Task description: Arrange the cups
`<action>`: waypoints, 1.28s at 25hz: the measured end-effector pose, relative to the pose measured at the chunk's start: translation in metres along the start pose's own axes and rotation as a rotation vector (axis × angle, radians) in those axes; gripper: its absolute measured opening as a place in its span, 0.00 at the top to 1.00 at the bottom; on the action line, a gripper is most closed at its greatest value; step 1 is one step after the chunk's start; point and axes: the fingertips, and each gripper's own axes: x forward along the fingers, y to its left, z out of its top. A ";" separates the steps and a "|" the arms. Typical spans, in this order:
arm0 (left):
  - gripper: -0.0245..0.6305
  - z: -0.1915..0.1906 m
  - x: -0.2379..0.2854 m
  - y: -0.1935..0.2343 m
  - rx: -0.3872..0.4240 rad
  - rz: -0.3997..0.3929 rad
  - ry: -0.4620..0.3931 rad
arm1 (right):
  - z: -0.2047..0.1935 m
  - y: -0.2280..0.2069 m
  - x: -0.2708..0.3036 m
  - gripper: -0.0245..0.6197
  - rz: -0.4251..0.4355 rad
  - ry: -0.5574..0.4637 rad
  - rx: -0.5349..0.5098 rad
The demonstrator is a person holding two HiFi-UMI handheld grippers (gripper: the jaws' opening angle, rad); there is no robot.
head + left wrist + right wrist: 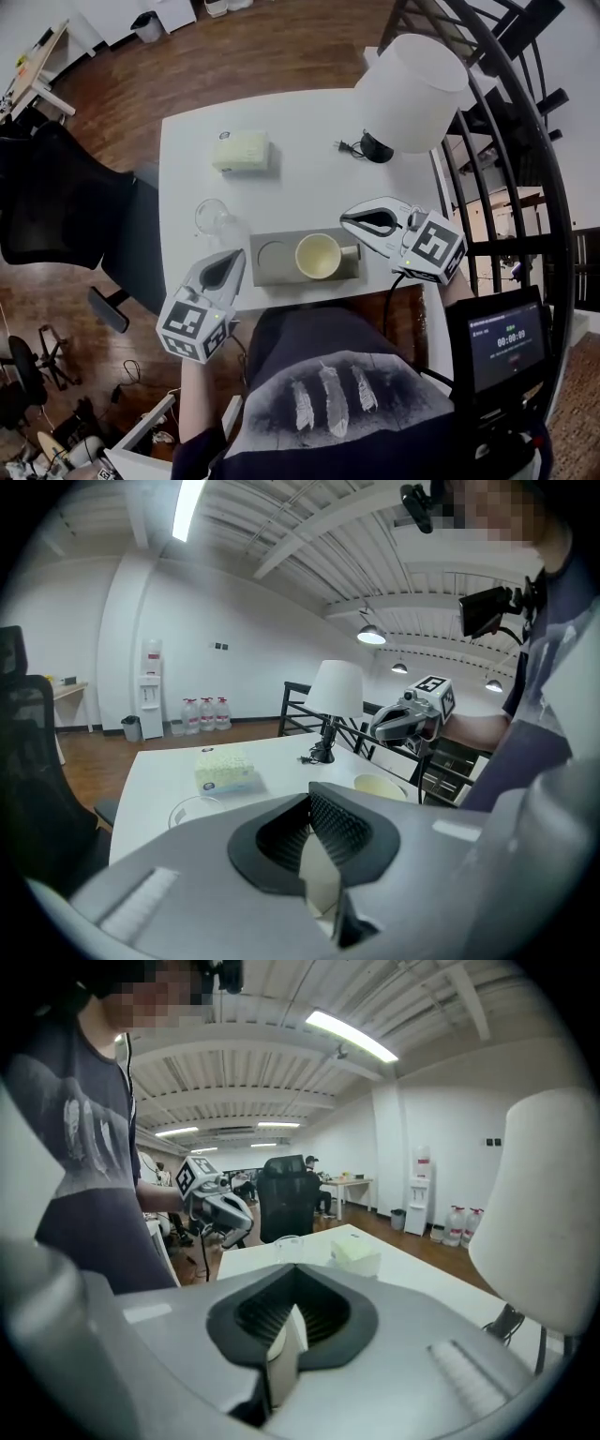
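Note:
A cream cup [317,255] stands in the right slot of a grey tray [281,277] near the table's front edge, its handle pointing right. The tray's left round slot is bare. A clear glass cup [212,217] stands on the white table left of the tray. My left gripper [223,269] hovers at the tray's front left corner, shut with nothing between its pads. My right gripper [361,222] hangs above the tray's right end, just right of the cream cup, also shut and holding nothing. In the left gripper view the cream cup [380,786] and the glass [192,810] lie beyond the closed jaws.
A tissue box [241,150] lies at the table's middle back. A white lamp [412,89] with a black base and cord stands at the back right. A black office chair [56,197] is left of the table, and a black railing [497,141] runs along the right.

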 end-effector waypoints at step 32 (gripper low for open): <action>0.94 -0.006 -0.027 0.053 0.169 0.253 0.064 | -0.014 -0.019 0.001 0.96 -0.009 0.025 0.051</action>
